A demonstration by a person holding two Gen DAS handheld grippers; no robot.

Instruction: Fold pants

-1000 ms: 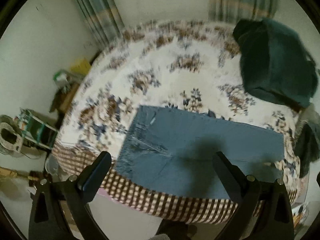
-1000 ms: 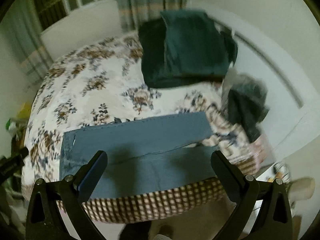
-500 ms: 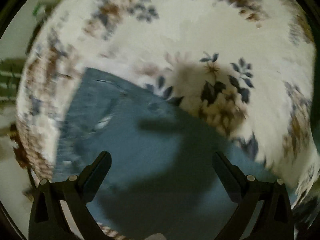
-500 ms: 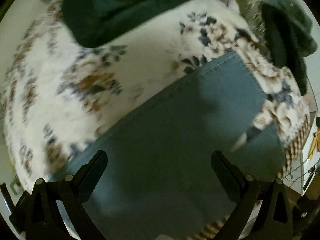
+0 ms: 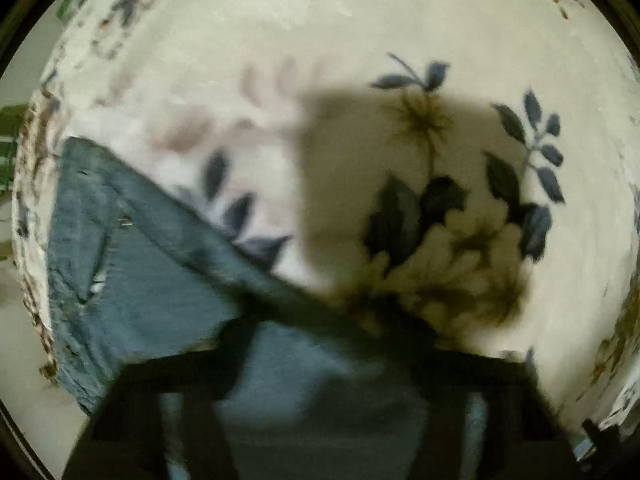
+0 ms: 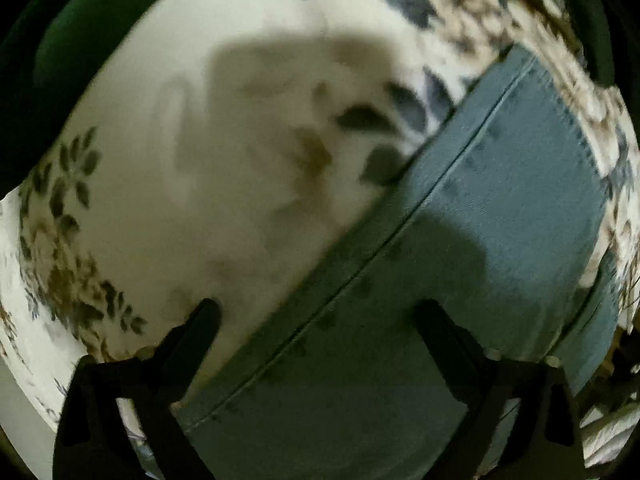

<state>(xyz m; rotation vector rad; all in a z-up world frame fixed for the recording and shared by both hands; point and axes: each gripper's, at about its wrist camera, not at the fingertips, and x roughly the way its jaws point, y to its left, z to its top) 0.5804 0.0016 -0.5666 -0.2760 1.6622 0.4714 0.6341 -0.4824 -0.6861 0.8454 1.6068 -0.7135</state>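
Blue denim pants [image 6: 460, 240] lie flat on your floral bedspread [image 5: 400, 20]. Your left gripper [image 5: 320, 344] has just been closing over their edge, grip lost in blur; your right gripper [image 6: 316, 320], narrowing too, straddles their seam, fingers spread.

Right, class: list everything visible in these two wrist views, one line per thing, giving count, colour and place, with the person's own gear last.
pants: one pair, blue denim, flat on the bed near its edge, under both grippers.
bedspread: one, cream with blue and brown flowers, covering the bed.
dark green cloth: one, upper left of the right wrist view, on the bed.
left gripper: one, black, jaws just closing over the pants' far edge; blurred, contact unclear.
right gripper: one, black, jaws apart and just closing, straddling the pants' edge.
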